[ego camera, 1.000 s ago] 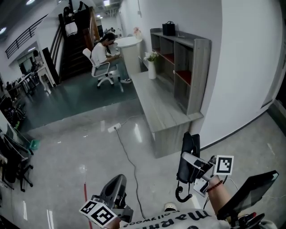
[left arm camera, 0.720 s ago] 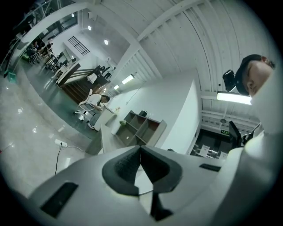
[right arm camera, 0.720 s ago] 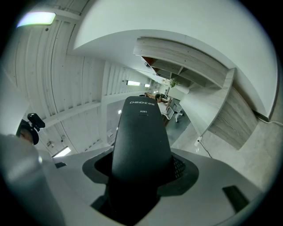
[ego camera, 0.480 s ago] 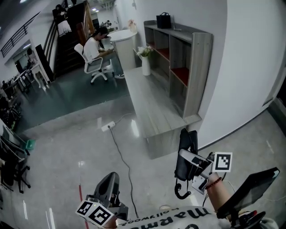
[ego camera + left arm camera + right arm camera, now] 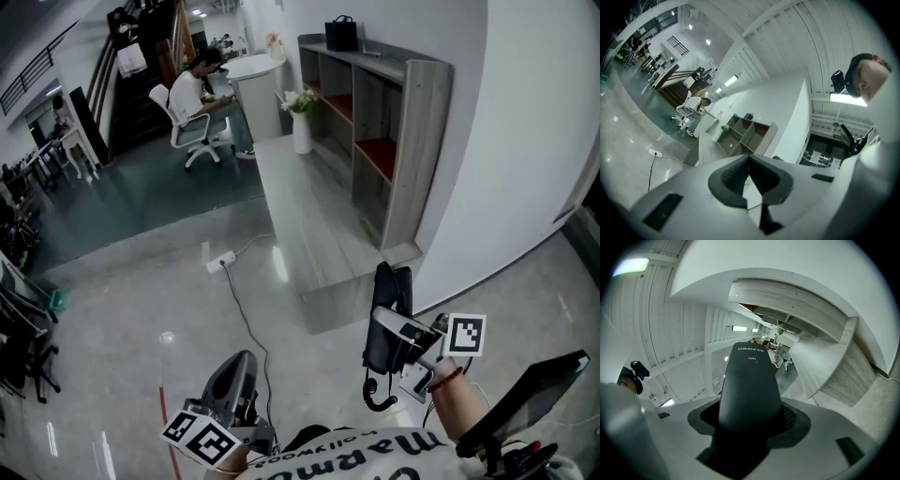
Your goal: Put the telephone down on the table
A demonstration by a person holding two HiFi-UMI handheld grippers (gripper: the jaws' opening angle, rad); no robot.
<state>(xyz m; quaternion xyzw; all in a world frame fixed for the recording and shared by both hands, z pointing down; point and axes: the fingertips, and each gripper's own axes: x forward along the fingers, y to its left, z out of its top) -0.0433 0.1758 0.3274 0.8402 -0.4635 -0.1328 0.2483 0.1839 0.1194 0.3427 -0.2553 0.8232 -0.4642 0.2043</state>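
Note:
My right gripper [image 5: 386, 335] is shut on a black telephone handset [image 5: 390, 314], held upright with its curly cord [image 5: 375, 398] hanging below. In the right gripper view the handset [image 5: 750, 385] fills the space between the jaws of that gripper [image 5: 750, 425]. The long grey wooden table [image 5: 309, 225] stretches away just beyond the handset, and its near end is close to it. The same table [image 5: 825, 359] shows to the right in the right gripper view. My left gripper [image 5: 241, 370] hangs low at the left over the floor, and its view shows this gripper [image 5: 749, 178] shut with nothing in it.
A grey shelf unit [image 5: 384, 122] stands along the table's right side with a black bag [image 5: 340, 34] on top. A white vase of flowers [image 5: 300, 127] sits at the table's far end. A power strip [image 5: 221, 261] and its cable lie on the floor. A person [image 5: 192, 94] sits far off.
Both grippers have moved towards the table, and its near end now lies closer to the handset. The grip on the handset is unchanged and the left gripper stays shut.

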